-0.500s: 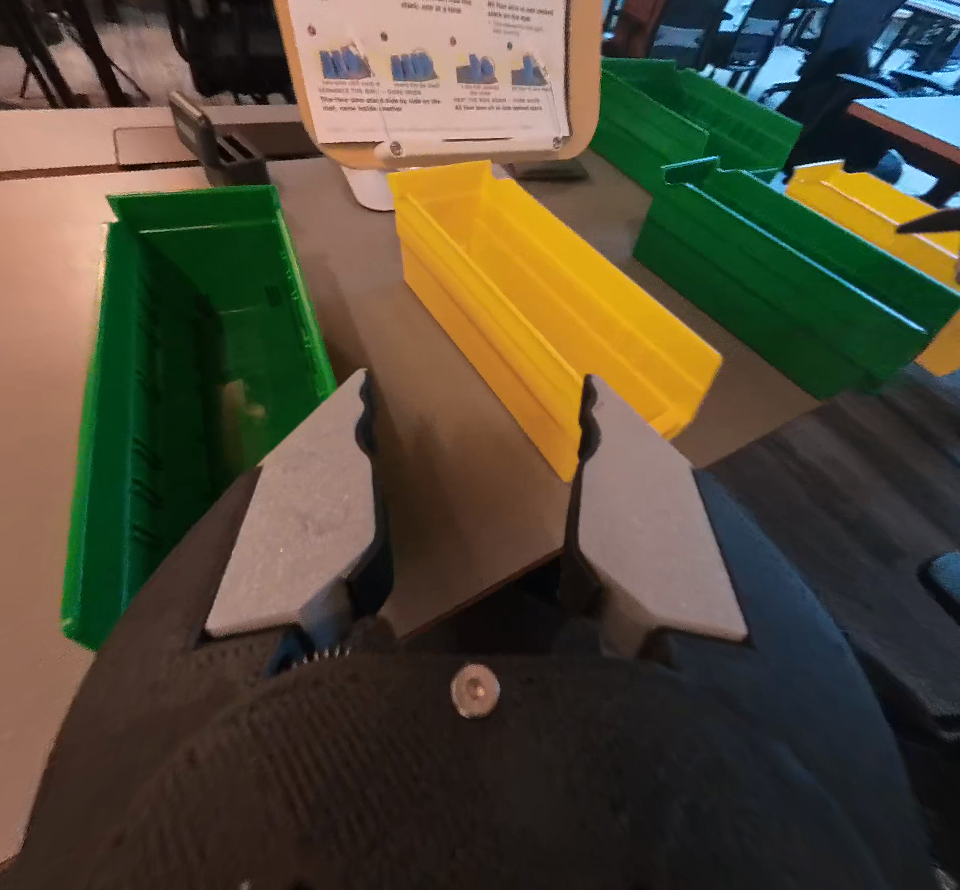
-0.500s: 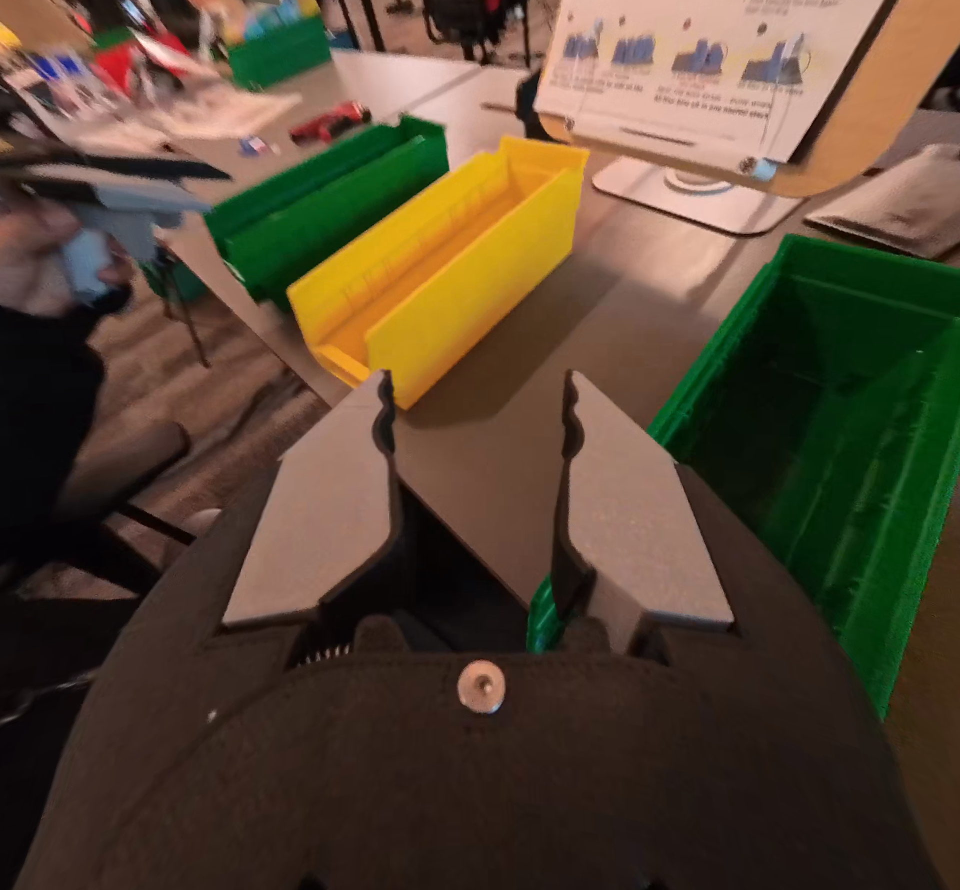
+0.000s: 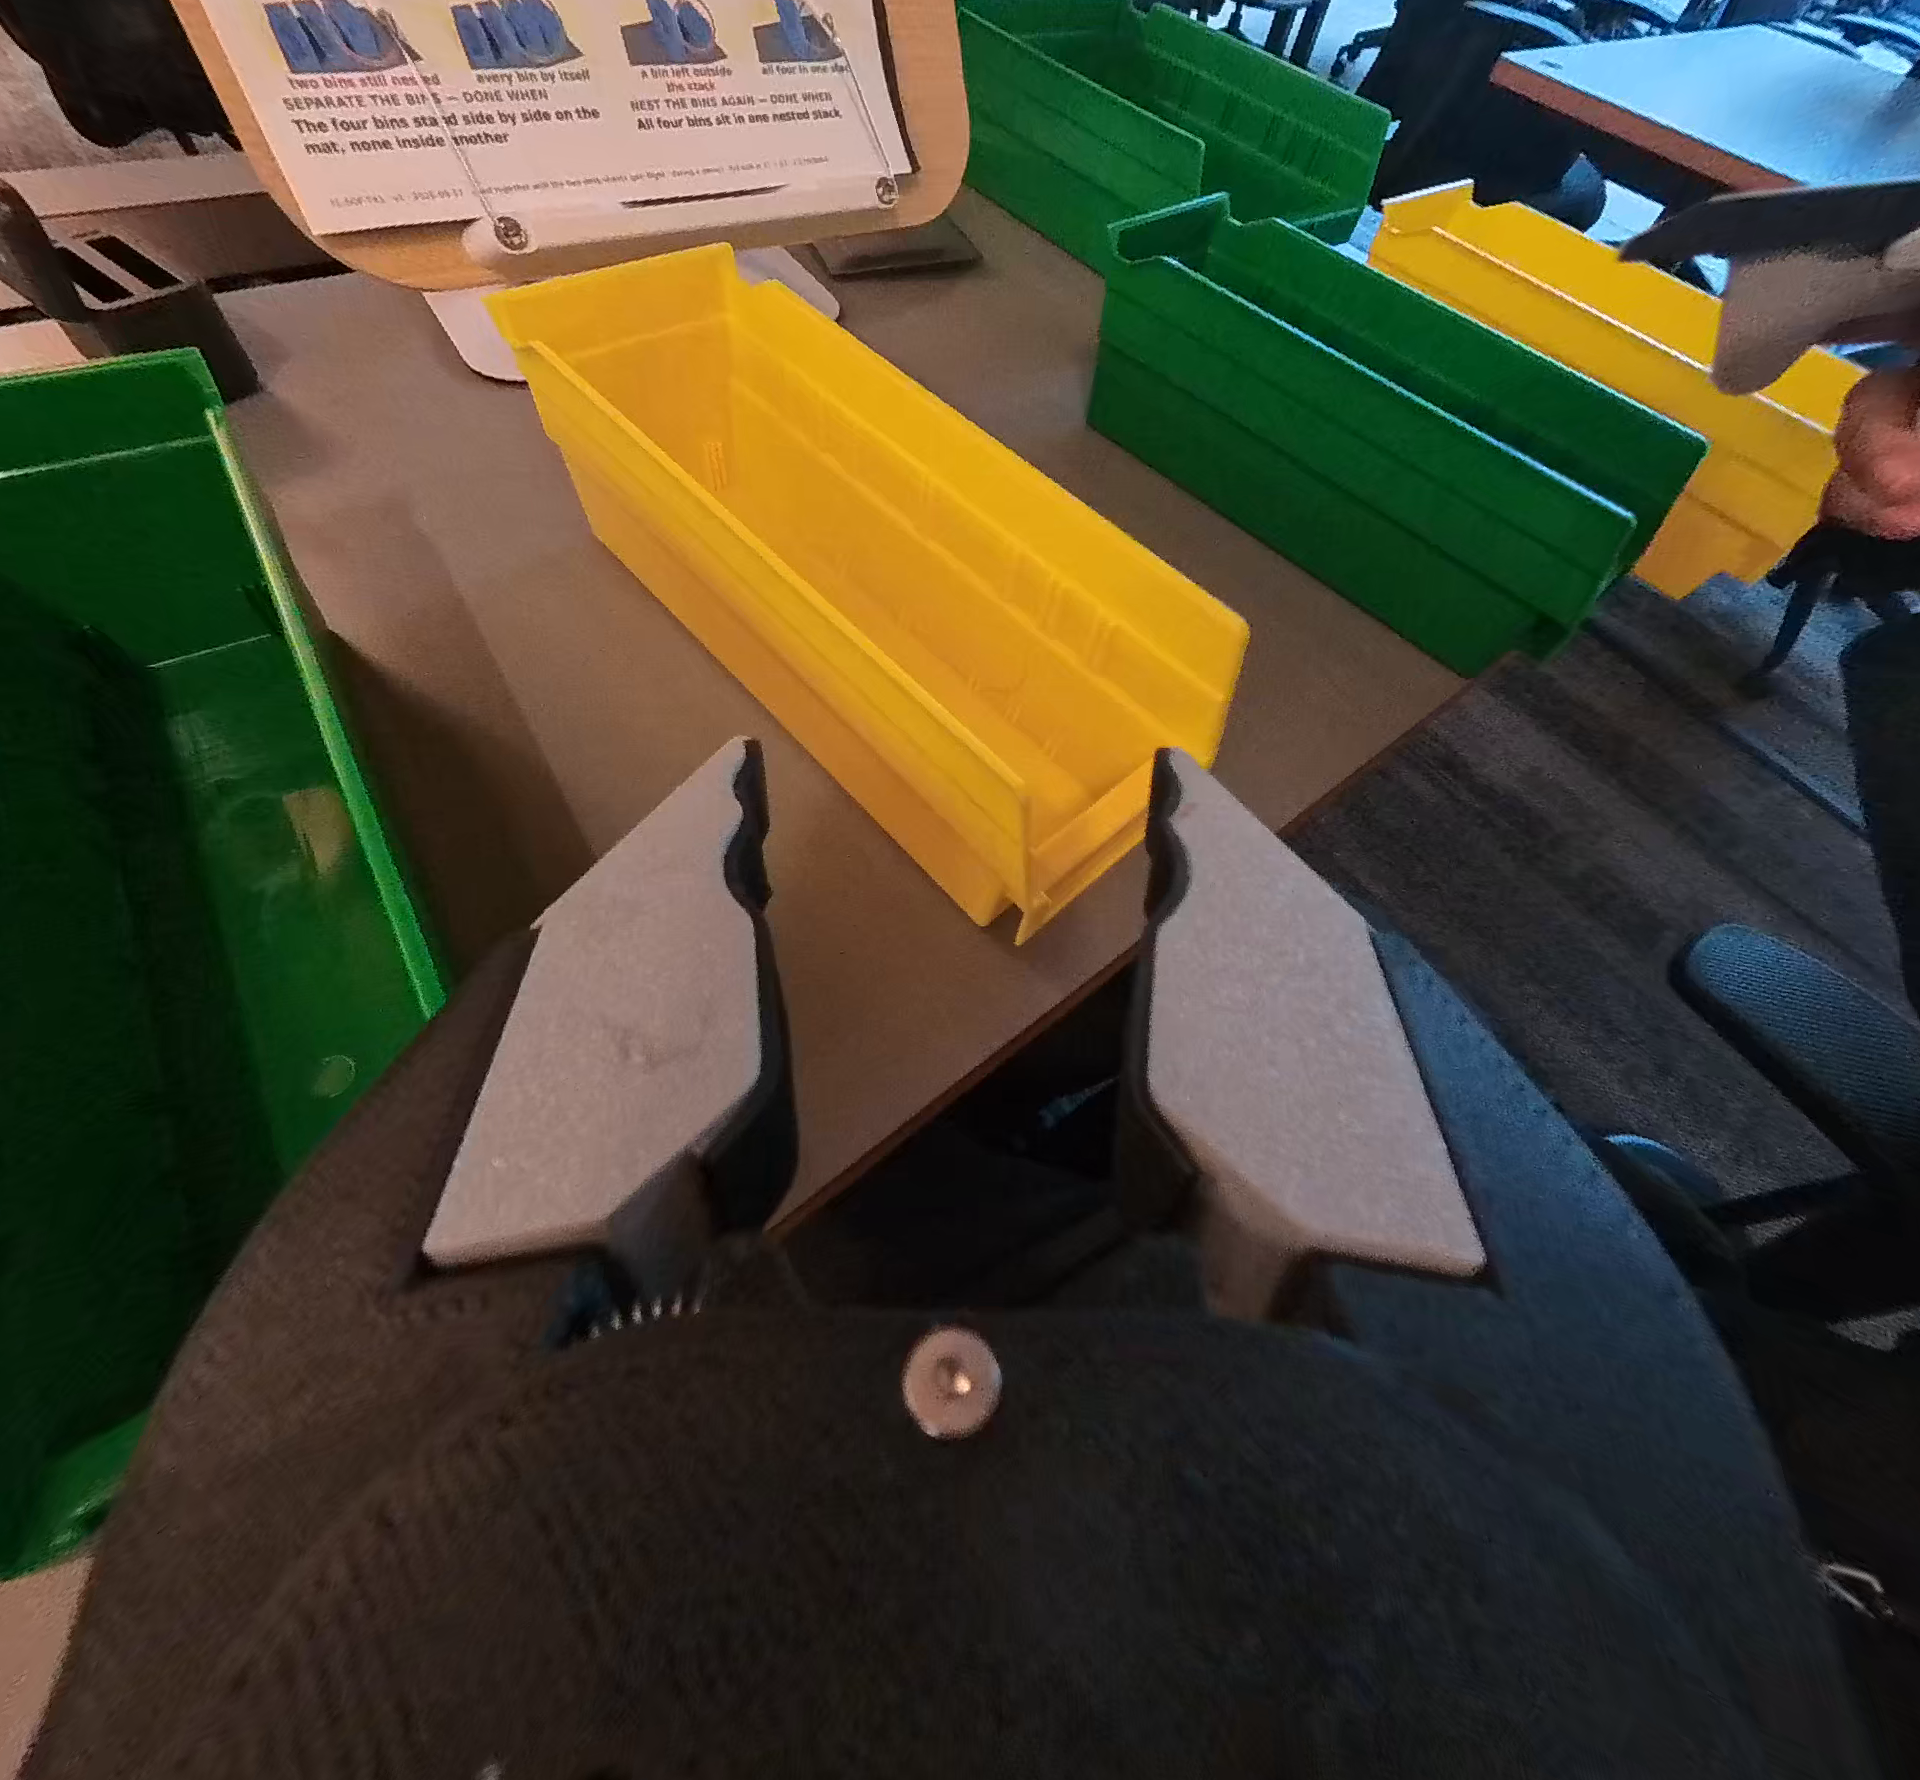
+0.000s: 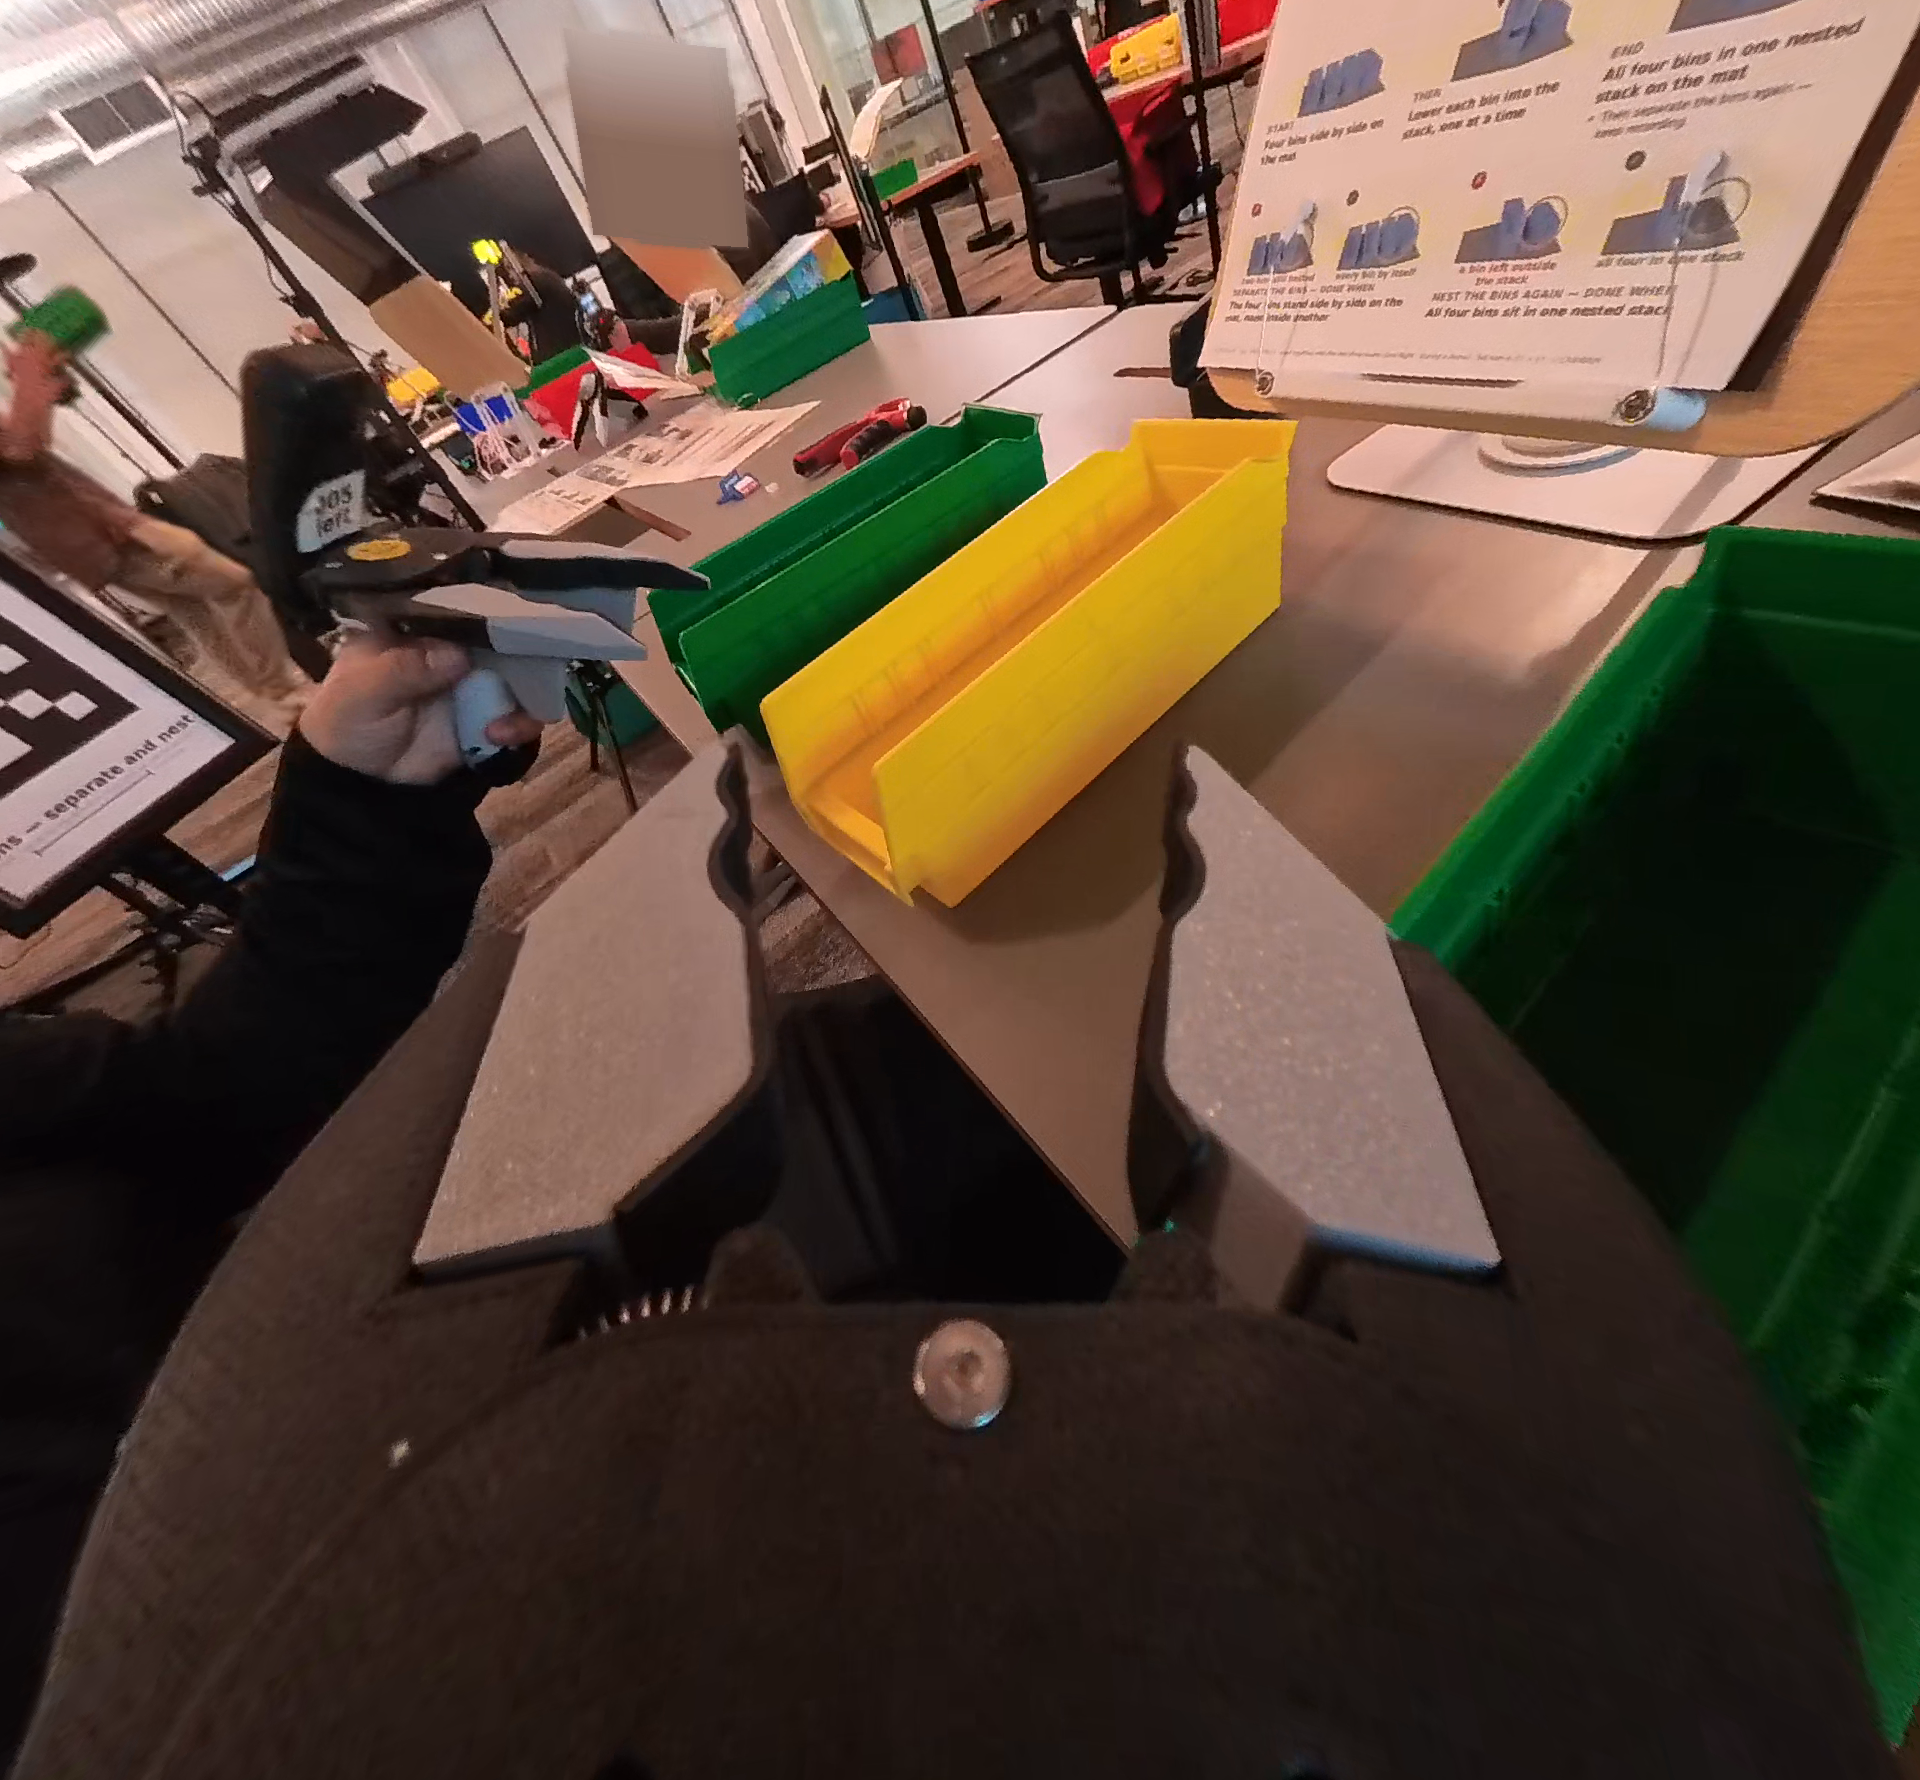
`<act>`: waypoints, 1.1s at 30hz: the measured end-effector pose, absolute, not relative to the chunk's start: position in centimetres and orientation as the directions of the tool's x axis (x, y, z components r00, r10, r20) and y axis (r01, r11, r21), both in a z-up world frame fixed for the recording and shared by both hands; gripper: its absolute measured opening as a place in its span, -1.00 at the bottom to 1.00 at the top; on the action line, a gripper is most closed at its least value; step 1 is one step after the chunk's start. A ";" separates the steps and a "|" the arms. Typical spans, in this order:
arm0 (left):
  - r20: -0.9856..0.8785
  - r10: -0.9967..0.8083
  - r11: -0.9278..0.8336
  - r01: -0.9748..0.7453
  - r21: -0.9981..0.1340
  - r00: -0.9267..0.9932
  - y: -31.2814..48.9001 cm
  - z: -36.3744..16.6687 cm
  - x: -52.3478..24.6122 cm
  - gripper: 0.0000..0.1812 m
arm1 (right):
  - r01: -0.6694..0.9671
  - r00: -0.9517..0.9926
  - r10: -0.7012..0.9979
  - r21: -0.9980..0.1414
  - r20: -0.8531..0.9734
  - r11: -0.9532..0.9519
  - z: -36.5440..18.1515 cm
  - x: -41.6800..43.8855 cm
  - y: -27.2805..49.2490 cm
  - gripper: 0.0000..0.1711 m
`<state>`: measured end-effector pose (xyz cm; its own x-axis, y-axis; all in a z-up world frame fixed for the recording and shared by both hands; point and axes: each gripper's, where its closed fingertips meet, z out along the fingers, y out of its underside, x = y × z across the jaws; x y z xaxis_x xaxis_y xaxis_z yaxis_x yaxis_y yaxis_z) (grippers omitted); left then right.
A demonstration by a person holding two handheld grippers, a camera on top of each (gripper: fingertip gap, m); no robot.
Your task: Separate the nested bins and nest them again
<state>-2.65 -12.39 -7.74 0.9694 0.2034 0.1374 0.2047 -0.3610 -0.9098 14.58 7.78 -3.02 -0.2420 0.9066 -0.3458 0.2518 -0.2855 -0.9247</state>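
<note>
Four bins stand side by side on the grey table (image 3: 488,525). In the left wrist view they run left to right: a green bin (image 3: 312,795), a yellow bin (image 3: 883,587), a green bin (image 3: 1351,483) and a yellow bin (image 3: 1610,328). My left gripper (image 3: 956,774) is open and empty, over the table's front edge just short of the middle yellow bin's near end. My right gripper (image 4: 956,774) is open and empty, over the front edge between the yellow bin (image 4: 1039,650) and a green bin (image 4: 1714,899). Each gripper shows in the other's view (image 3: 1704,307) (image 4: 665,613).
An instruction board on a stand (image 3: 582,47) rises behind the bins. More green bins (image 3: 1143,99) lie farther back. An office chair (image 3: 1818,1034) and carpet lie past the table's front edge. Tools and papers (image 4: 675,463) lie on the table to the left, beyond the far green bin (image 4: 862,577).
My left gripper has moved forward and right, toward the yellow bin's near end. My right gripper has risen and tilted up, so the room and left gripper show. Both stay open.
</note>
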 end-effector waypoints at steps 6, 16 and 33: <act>0.165 0.207 -0.351 0.231 -0.907 0.964 -12.4 -8.0 -3.1 -0.21 | 0.290 -0.274 0.885 -0.910 -0.376 -0.297 -4.1 13.7 7.1 -0.05; 0.166 0.216 -0.340 0.233 -0.911 0.962 -12.7 -7.7 -3.6 -0.21 | 0.315 -0.284 0.868 -0.895 -0.407 -0.316 -4.8 13.2 6.9 -0.12; 0.094 0.224 -0.331 0.166 -0.929 0.970 -12.7 -7.2 -3.6 -0.32 | 0.317 -0.273 0.876 -0.897 -0.398 -0.309 -4.9 13.3 7.1 -0.13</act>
<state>-3.56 -12.65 -7.22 0.9700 0.2242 0.0938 0.1663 -0.3307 -0.9290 13.27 7.12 -4.86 -0.2725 0.8758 -0.3983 0.3168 -0.3092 -0.8967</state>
